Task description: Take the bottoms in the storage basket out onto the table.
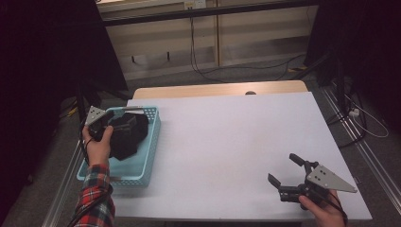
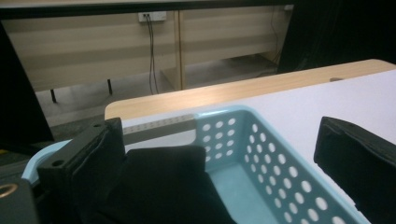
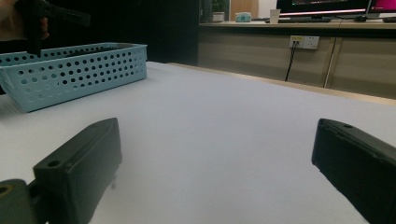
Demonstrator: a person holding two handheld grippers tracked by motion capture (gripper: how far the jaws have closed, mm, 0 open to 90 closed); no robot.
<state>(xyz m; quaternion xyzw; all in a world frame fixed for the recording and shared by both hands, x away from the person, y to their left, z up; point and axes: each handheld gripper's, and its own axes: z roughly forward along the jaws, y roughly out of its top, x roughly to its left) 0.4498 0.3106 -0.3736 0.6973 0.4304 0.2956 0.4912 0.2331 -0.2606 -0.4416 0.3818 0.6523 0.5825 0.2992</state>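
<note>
High view: left gripper (image 1: 124,115) over unlabelled basket (image 1: 150,142).

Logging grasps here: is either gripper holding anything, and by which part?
Nothing is held. Left gripper is open over the black cloth in the basket; right gripper open, empty.

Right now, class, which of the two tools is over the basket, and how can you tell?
The left tool: it hangs above the blue basket, jaws apart around the black cloth. The right tool sits open over bare white table.

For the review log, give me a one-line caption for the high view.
Left gripper open over black cloth in blue basket; right gripper open above white table.
</note>
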